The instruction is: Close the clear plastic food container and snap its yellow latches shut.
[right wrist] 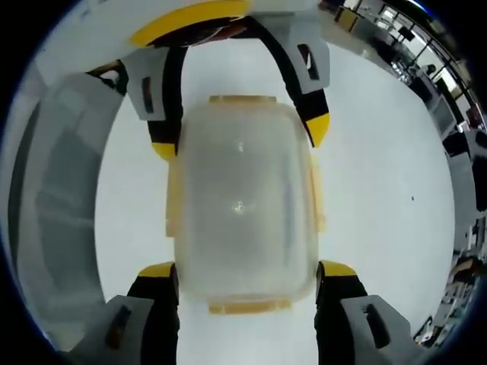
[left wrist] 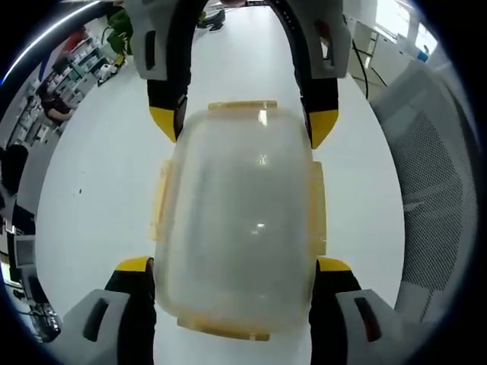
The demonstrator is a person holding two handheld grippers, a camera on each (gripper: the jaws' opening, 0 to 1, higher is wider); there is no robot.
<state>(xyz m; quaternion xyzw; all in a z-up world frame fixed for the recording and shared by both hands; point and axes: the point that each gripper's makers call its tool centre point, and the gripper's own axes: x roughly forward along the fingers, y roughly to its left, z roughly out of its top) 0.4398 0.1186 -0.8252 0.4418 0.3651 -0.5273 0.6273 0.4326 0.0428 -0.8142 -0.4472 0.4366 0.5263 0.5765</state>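
A clear plastic food container [left wrist: 240, 220] [right wrist: 240, 205] lies on the white table [left wrist: 91, 190] [right wrist: 373, 190] with its lid on top. Yellow latches stick out from its edges: far end [left wrist: 243, 106], near end [left wrist: 224, 328], left side [left wrist: 160, 201], right side [left wrist: 319, 205]. My left gripper [left wrist: 234, 265] [right wrist: 240, 137] is open and straddles one end, fingertips [left wrist: 135, 265] close against the walls. My right gripper [right wrist: 247, 268] [left wrist: 243, 125] is open and straddles the opposite end in the same way. Whether the tips touch the walls is unclear.
A grey mesh chair [left wrist: 434, 190] [right wrist: 61, 205] stands close beside the table. Shelves and desks [left wrist: 76, 61] [right wrist: 449, 84] lie far beyond the table's edge. Bare white tabletop surrounds the container.
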